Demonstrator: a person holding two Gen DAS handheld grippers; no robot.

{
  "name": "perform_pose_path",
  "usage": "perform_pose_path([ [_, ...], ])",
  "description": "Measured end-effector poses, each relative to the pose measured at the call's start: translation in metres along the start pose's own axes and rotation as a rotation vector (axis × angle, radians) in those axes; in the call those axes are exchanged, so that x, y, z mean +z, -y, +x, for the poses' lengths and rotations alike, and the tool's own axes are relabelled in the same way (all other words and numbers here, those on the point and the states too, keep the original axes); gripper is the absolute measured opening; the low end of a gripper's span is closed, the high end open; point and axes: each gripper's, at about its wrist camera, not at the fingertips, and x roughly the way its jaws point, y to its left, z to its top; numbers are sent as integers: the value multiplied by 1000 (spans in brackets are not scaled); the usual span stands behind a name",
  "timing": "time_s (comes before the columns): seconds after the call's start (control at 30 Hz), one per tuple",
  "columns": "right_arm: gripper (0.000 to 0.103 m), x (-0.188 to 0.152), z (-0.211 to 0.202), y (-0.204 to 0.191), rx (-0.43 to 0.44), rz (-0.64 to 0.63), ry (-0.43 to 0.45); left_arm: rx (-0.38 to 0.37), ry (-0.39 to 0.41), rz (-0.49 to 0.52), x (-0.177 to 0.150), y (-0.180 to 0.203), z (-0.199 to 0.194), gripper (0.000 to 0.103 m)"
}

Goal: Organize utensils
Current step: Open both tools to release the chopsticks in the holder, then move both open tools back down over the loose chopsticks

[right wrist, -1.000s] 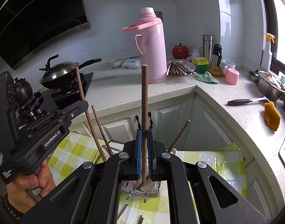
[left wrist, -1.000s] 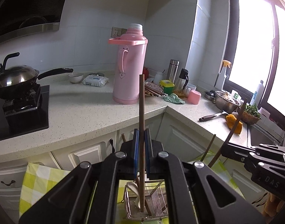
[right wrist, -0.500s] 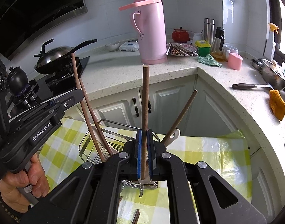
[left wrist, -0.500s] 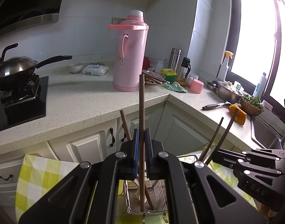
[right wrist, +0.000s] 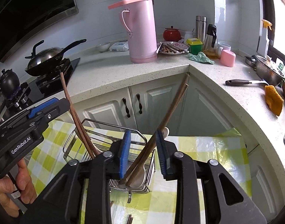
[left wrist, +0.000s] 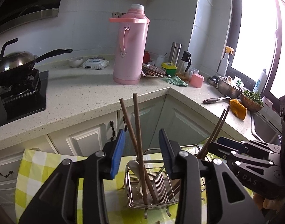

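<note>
standing: four chopsticks (right wrist: 172, 108), one spoon (right wrist: 165, 131)

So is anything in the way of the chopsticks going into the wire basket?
Nothing visible. The jaws of both grippers have just been opening, and the chopsticks already stand tips-down in the wire basket: one pair leans inside the open left gripper, another pair inside the open right gripper.

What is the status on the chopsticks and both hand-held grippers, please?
Both hand-held grippers just opened. Chopsticks released, leaning in wire rack. Nothing obstructing.
</note>
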Motion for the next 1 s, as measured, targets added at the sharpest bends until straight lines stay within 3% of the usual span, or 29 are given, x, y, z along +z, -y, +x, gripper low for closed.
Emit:
perform_pose_path([
  [0.03, 45, -1, -4, 1, -12, 2, 15, 0, 3, 3, -1, 0, -3, 38],
  [0.1, 53, -6, -13, 3, -34, 5, 49, 5, 12, 2, -4, -1, -12, 47],
  [0.33, 76, -50, -51, 17, -84, 52, 142, 61, 15, -20, -38, -6, -52, 63],
  [0.47, 76, -106, -54, 19, -111, 62, 119, 65, -21, 27, -90, -2, -71, 63],
  [0.73, 77, -221, -39, 6, -80, 64, -57, 65, -195, 26, -219, 2, -88, 62],
  [0.87, 77, -252, -42, -6, -85, 29, -105, 52, -255, 52, -257, 10, -90, 48],
  [1.0, 77, -267, -39, -11, -85, 18, -138, 55, -304, 63, -272, 12, -79, 39],
])
